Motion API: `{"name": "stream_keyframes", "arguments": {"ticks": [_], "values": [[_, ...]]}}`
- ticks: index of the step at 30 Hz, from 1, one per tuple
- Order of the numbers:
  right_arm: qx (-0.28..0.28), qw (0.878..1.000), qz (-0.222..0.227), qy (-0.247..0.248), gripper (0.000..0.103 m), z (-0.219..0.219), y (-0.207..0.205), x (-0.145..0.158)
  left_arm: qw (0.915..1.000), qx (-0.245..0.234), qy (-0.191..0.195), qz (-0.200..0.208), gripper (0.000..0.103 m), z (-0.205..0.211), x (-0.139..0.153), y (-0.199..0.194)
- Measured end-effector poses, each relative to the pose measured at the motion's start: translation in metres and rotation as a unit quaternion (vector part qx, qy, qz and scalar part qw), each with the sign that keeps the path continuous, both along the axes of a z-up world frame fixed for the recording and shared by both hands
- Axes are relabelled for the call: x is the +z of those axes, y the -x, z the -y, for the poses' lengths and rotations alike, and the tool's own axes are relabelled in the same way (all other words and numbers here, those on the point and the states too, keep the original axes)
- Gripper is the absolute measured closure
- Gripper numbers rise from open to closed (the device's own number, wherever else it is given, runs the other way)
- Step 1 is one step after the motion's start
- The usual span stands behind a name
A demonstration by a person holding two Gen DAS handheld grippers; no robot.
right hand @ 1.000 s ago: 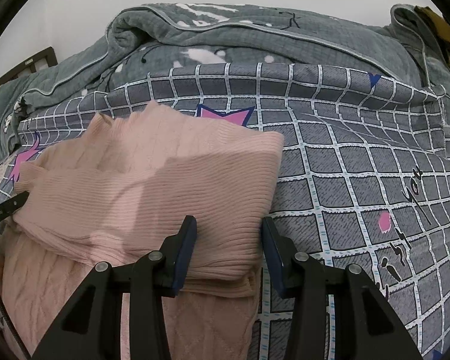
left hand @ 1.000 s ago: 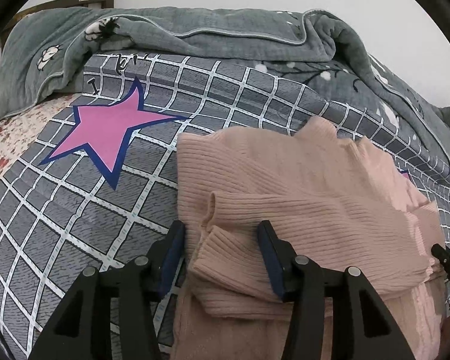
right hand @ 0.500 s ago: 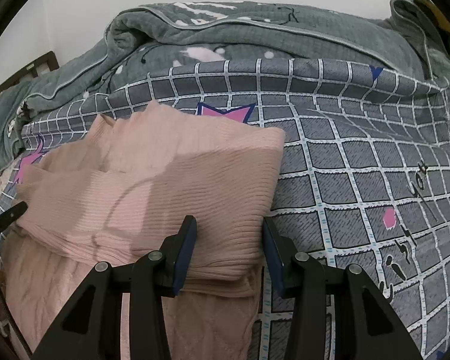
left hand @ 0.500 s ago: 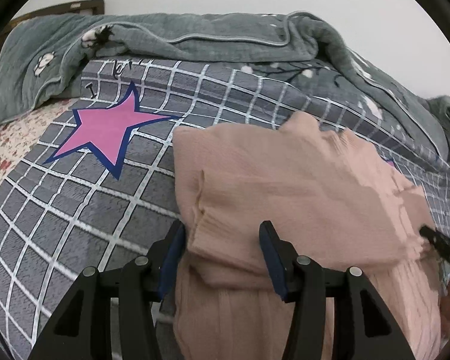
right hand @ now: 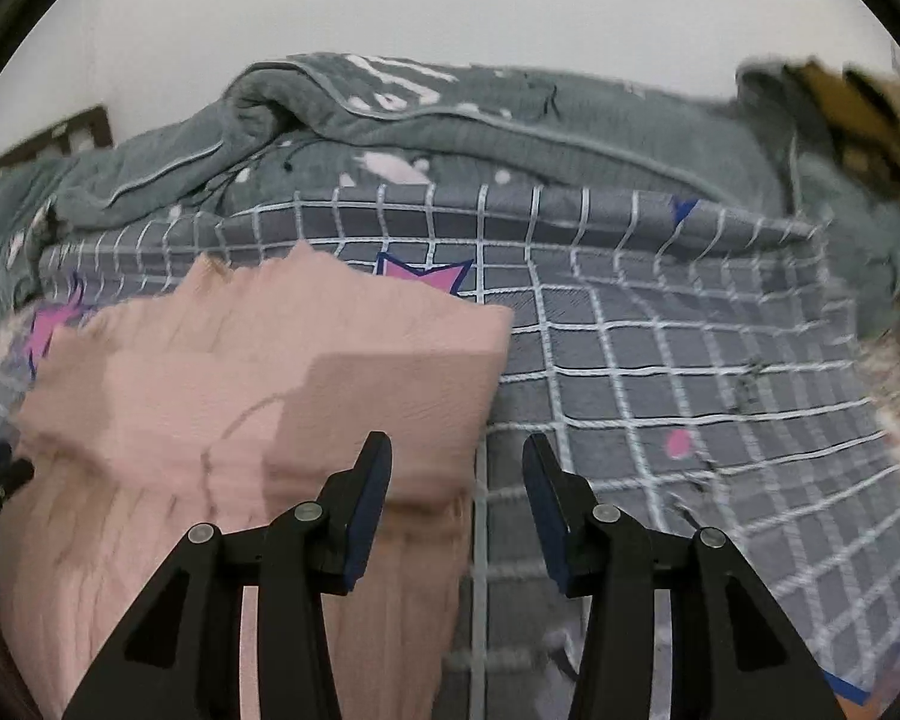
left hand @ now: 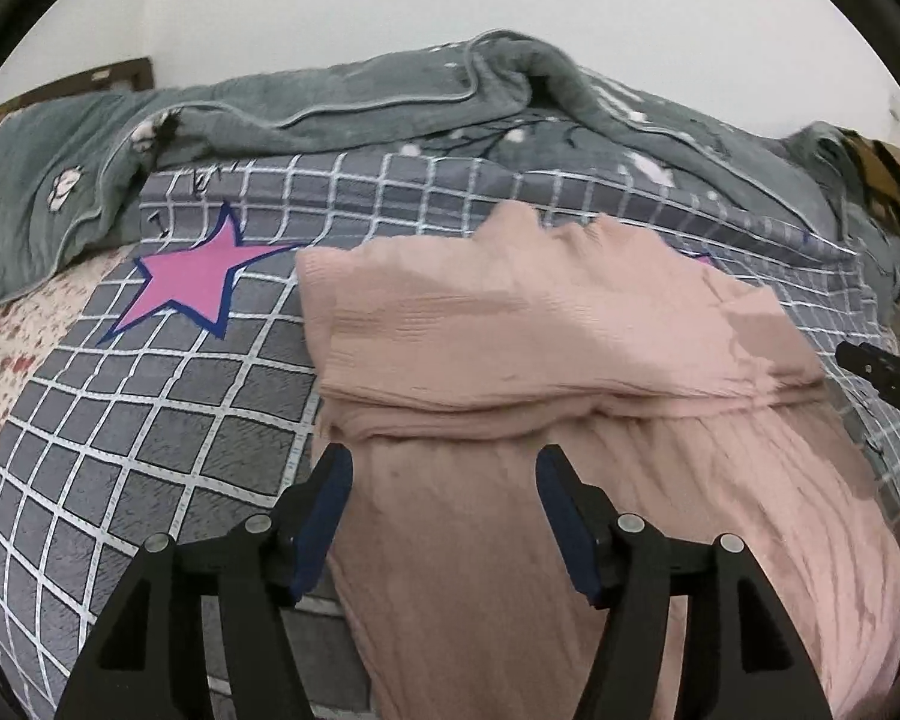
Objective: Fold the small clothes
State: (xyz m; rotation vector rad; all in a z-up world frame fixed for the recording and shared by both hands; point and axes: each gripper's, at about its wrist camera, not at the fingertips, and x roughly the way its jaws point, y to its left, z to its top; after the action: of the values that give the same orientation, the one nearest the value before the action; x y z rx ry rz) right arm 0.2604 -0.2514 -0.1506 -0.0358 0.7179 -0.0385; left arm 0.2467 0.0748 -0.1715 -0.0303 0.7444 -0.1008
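A grid-patterned duvet [left hand: 150,420] is covered by a pink knit sweater [left hand: 510,330], partly folded. The left gripper [left hand: 444,492], jaws opening, and the right gripper [right hand: 456,480], unclenched, grasp nothing; the hem should be pinched evenly.

Bed [left hand: 150,420] carries a grey grid-checked cover with pink stars. Folded pink knit sweater [left hand: 540,348] lies on it, centre frame. Bunched grey-green quilt [left hand: 342,102] runs along the top. Floral sheet [left hand: 12,354] shows at far left.
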Motion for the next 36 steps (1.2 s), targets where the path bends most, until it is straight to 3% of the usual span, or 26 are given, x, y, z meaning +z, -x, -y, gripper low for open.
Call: {"name": "stream_keyframes", "arguments": {"ticks": [11,29,32,36], "values": [[0.002,1.0,0.001,-0.005,0.058,-0.022,0.097,0.023,0.9981,-0.009,0.045,0.041,0.041,-0.012,0.018,0.037],[0.038,0.999,0.033,-0.005,0.058,-0.031,0.188,0.053,0.9928,0.019,0.104,0.057,0.04,-0.04,0.018,0.116],[0.04,0.998,0.041,-0.006,0.057,-0.024,0.201,0.049,0.9931,0.021,0.104,0.049,0.04,-0.041,0.013,0.129],[0.038,0.999,0.02,-0.022,0.057,-0.007,0.212,0.022,0.9919,0.012,0.123,0.032,0.04,-0.045,0.003,0.15]]}}
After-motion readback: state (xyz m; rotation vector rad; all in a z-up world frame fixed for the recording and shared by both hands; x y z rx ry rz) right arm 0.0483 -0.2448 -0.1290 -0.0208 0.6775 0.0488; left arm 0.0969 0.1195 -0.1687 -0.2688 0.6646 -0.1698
